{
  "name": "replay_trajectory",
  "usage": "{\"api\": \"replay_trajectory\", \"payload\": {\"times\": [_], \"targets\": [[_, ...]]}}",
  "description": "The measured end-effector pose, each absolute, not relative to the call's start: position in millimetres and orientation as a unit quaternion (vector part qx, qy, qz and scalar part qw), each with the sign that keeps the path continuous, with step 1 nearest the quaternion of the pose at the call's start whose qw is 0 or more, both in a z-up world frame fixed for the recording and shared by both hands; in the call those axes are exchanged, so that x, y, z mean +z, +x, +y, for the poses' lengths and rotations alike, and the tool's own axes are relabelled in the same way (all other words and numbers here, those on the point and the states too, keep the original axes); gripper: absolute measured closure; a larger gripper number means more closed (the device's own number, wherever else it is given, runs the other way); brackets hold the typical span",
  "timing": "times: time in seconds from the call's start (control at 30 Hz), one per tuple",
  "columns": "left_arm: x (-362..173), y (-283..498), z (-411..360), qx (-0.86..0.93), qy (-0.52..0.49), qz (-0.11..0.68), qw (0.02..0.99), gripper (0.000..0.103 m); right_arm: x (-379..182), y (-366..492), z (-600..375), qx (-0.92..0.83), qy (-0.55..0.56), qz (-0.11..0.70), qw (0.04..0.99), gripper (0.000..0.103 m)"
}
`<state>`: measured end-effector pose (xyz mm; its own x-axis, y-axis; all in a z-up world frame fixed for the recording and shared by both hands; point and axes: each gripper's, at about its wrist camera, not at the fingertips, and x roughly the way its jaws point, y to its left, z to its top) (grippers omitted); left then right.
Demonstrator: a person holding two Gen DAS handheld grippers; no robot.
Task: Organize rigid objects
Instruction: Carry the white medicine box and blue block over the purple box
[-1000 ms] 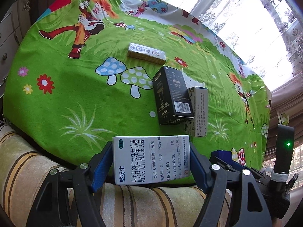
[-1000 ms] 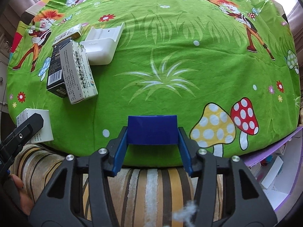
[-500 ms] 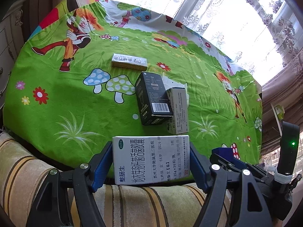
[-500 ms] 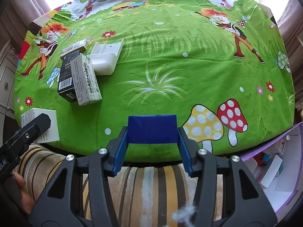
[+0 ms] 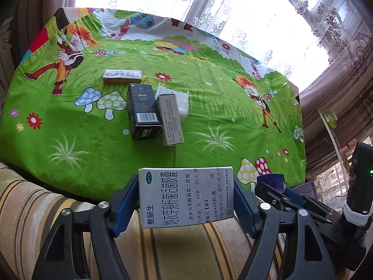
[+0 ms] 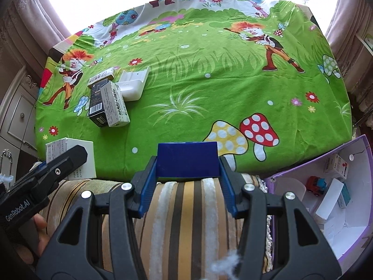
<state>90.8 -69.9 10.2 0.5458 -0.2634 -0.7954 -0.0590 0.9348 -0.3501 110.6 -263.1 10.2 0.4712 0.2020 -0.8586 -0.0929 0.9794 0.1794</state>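
The table (image 6: 209, 88) fills most of both views under a bright green cartoon cloth (image 5: 70, 121) printed with mushrooms, flowers and children; lace curtains (image 5: 244, 18) and bright windows stand behind it, and a striped cushion (image 6: 181, 221) lies along its near edge. At about 4 o'clock in the right wrist view an open purple bin (image 6: 345, 200) sits below the table edge, with small cartons and a toy car inside.

The left gripper (image 5: 186, 198) pinches a white medicine box (image 5: 186, 197) between its blue pads; the box's long axis runs across the jaws, printed face up, its text reading sideways. The right gripper (image 6: 187, 163) clamps a blue box (image 6: 187, 163) by its two ends, long axis side to side. Both boxes hang over the near edge of the table.

At 11 o'clock in the right wrist view a cluster rests on the cloth: a white tray (image 6: 132, 84), a black box (image 6: 96, 103) and a pale box (image 6: 116, 105) lying side by side and touching, long axes running toward the viewer, and a small flat carton (image 6: 101, 79) just behind them, lying crosswise
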Motion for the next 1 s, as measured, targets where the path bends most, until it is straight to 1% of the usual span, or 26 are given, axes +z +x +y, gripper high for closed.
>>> {"api": "replay_trajectory", "payload": {"times": [0.17, 0.4, 0.7, 1.0], "targets": [[19, 84, -95, -0.086, -0.158, 0.47, 0.864, 0.028, 21, 90, -293, 0.075, 0.065, 0.492, 0.865, 0.049], [27, 76, -140, -0.136, -0.131, 0.478, 0.858, 0.028, 26, 57, -366, 0.024, 0.099, 0.481, 0.871, 0.049], [33, 63, -212, -0.217, -0.082, 0.485, 0.843, 0.028, 21, 16, -462, -0.081, 0.122, 0.476, 0.867, 0.049], [37, 52, -269, -0.281, -0.04, 0.483, 0.828, 0.028, 16, -11, -518, -0.153, 0.134, 0.469, 0.859, 0.049]]}}
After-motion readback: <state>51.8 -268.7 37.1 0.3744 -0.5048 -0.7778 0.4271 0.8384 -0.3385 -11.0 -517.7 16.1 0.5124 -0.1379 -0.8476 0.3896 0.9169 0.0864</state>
